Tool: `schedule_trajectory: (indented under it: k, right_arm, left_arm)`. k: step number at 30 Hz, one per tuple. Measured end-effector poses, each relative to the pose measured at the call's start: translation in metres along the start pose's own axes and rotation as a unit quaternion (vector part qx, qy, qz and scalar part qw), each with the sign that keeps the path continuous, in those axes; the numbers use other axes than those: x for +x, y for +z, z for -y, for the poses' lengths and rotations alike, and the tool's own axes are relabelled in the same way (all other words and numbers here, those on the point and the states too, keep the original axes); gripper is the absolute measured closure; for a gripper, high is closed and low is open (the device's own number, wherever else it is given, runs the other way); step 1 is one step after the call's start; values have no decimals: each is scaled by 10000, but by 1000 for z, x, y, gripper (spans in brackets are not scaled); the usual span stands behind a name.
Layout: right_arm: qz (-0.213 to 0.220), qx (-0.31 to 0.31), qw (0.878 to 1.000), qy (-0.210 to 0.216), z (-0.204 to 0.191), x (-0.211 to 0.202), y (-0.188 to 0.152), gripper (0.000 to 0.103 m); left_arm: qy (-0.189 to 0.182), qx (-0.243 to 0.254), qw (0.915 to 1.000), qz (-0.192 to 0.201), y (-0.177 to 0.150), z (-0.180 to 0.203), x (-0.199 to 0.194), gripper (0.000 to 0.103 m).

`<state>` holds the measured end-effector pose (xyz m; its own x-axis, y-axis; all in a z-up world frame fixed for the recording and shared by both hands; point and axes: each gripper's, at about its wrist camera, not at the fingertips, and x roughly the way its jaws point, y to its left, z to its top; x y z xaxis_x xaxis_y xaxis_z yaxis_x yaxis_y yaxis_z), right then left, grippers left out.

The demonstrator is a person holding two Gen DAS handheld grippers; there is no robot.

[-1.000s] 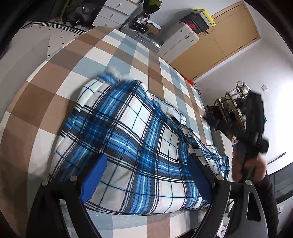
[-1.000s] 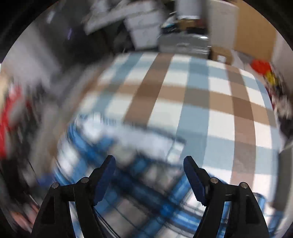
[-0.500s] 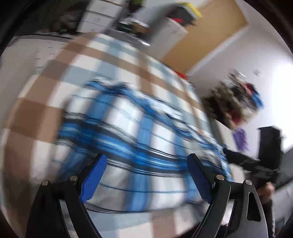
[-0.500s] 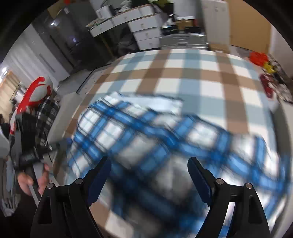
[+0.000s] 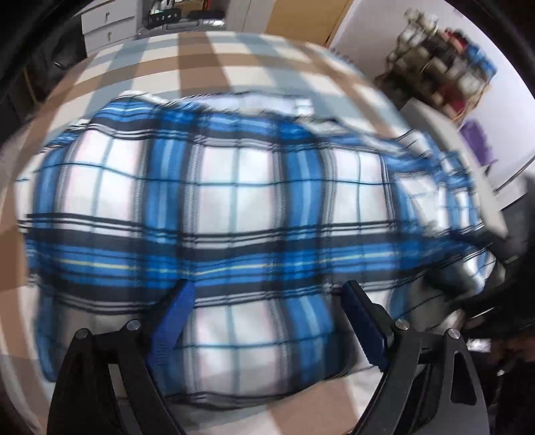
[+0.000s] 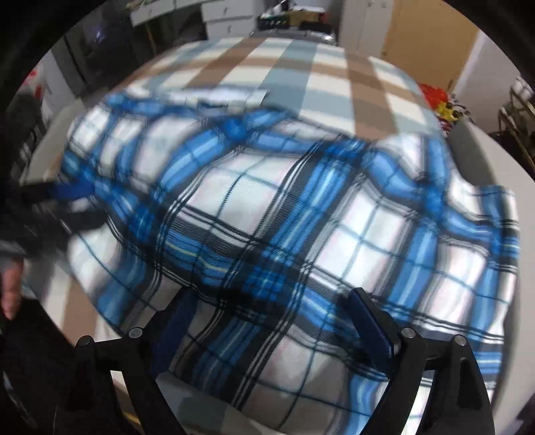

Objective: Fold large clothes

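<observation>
**Ana:** Shirt first, then — where was that blue plaid shirt (image 5: 234,200)?

**Ben:** Spread on the bed, over the brown, white and pale-blue checked bedspread (image 5: 207,57). But start from the tools. The left gripper (image 5: 267,294) pointed steeply down at the shirt with its blue pads (image 5: 174,321) standing wide apart. Cloth lay below and between them, though neither pad pinched it.

**Ana:** And the other one?

**Ben:** The right gripper (image 6: 271,304) was much the same, tilted down over the plaid (image 6: 284,217), and its jaws were opening. The fabric showed in the gap between the pads (image 6: 371,324), but nothing was clamped.

**Ana:** How did the shirt lie?

**Ben:** Rumpled rather than flat. In the right wrist view a ridge of bunched blue cloth ran across the upper part, and a pale strip along the far edge — I could not tell whether it was a collar or a hem. Both views were blurred.

**Ana:** Could each gripper see the other?

**Ben:** Partly. At the left edge of the right wrist view there was a dark, smeared shape with a blue pad, which looked like the left gripper, and below it a bit of a hand (image 6: 10,287). At the right edge of the left wrist view there was only a dark blur.

**Ana:** Beyond the bed?

**Ben:** White drawers (image 5: 107,30) at the far end, a tan wooden door (image 6: 431,36), and a cluttered rack (image 5: 444,63) by the white wall.
</observation>
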<state>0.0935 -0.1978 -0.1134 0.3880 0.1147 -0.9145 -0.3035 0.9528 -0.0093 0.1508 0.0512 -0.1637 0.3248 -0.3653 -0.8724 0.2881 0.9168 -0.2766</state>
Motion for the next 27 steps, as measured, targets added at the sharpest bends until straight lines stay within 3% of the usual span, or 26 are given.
schedule_trajectory:
  k: [2, 4, 8, 10, 12, 14, 18, 20, 23, 25, 27]
  right_arm:
    - [428, 163, 9989, 63, 5, -21, 6, 10]
    - [656, 190, 9976, -134, 7, -34, 17, 10]
    - [252, -25, 9976, -651, 6, -5, 34, 11]
    - [-152, -49, 9954, -941, 12, 21, 41, 12]
    - [-456, 44, 9958, -789, 23, 40, 42, 6]
    - [-524, 117, 9959, -734, 33, 41, 43, 5]
    - [-356, 80, 9949, -942, 39, 23, 48, 12]
    - [38, 288, 9974, -665, 40, 0, 51, 10]
    - [295, 632, 9969, 354, 31, -19, 50, 10]
    - [235, 803, 9923, 916, 21, -13, 44, 10]
    - [245, 1002, 9875, 1191, 20, -2, 32, 10]
  left_arm:
    - [7, -188, 9997, -124, 2, -7, -10, 17]
    - [-19, -438, 9990, -38, 7, -12, -24, 17]
    - [-430, -482, 9978, 149, 19, 2, -32, 17]
    - [68, -373, 9992, -113, 23, 5, -7, 17]
    - [336, -281, 9987, -268, 29, -3, 13, 17]
    - [314, -140, 9994, -52, 27, -6, 14, 16]
    - [364, -256, 9988, -222, 27, -13, 7, 16]
    - [198, -403, 9988, -195, 32, -13, -5, 16]
    - [-453, -413, 9979, -222, 44, -2, -11, 16]
    - [-586, -381, 9971, -300, 48, 5, -2, 16]
    - [-369, -462, 9977, -339, 53, 5, 16, 16]
